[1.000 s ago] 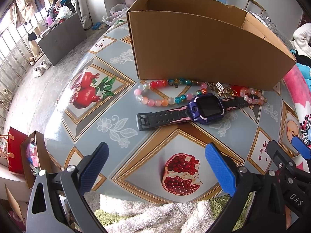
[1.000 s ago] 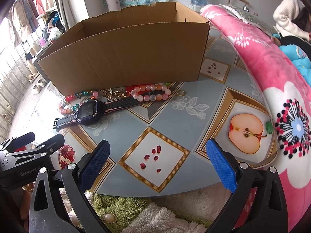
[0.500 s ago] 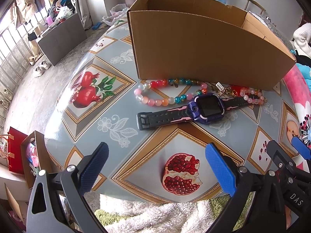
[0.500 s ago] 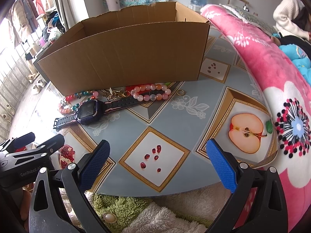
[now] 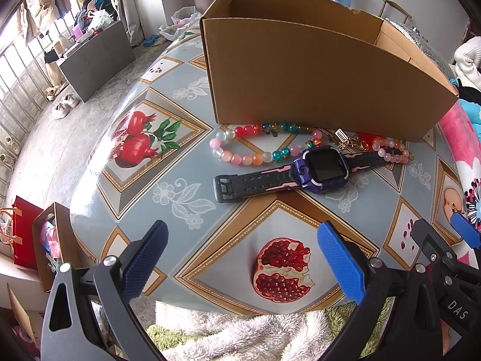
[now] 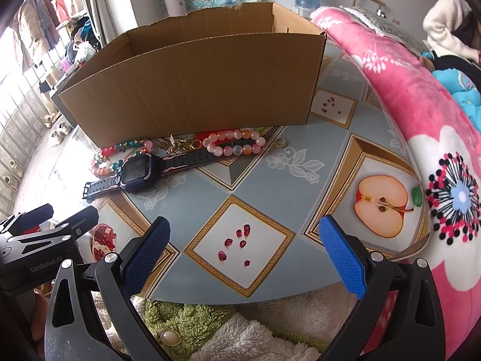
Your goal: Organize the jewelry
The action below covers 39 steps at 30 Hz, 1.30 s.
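Both grippers spread wide, nothing held, parked at the near table [image 5: 126, 180] edge w/ everything else ahead of them. Left gripper [image 5: 242, 260] has the purple watch [image 5: 323, 167] straight ahead, multicolor bead bracelet [image 5: 252, 146] just past it. Pink bead bracelet [image 6: 233, 144] lies over the watch strap, fwd-left of the right gripper [image 6: 243, 252]; gold ring [image 6: 281, 142] just beside it. All bunched against the cardboard box [image 5: 315, 84] wall, prob so it's a short lift into it. Nothing's in yet afaict.
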### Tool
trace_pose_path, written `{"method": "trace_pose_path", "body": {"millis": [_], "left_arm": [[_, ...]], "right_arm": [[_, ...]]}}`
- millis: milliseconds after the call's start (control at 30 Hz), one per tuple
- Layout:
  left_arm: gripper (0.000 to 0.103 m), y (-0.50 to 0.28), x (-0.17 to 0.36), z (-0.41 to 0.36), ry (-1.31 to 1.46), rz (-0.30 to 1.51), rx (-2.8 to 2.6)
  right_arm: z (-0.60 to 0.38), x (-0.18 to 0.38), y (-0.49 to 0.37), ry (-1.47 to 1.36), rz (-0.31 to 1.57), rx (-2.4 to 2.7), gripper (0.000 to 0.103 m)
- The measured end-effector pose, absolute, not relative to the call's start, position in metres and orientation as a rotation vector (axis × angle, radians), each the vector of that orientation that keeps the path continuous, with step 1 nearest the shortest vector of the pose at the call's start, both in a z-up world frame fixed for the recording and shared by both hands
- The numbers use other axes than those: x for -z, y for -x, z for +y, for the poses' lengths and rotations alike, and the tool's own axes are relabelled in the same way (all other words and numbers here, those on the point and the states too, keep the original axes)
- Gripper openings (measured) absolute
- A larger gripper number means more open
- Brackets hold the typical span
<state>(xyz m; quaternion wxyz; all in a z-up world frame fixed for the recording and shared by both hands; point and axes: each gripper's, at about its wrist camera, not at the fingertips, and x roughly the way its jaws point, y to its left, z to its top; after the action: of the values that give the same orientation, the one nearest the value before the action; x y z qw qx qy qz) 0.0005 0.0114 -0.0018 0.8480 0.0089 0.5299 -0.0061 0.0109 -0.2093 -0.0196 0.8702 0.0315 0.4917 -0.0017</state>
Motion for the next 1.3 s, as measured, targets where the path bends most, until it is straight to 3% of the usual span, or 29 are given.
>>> {"method": "trace_pose_path", "body": {"millis": [1300], "left_arm": [[0.098,-0.021,0.035,0.015,-0.036,1.221,0.024]], "right_arm": [[-0.204,0.041,-0.026,-0.038,1.097,0.017,0.095]]}}
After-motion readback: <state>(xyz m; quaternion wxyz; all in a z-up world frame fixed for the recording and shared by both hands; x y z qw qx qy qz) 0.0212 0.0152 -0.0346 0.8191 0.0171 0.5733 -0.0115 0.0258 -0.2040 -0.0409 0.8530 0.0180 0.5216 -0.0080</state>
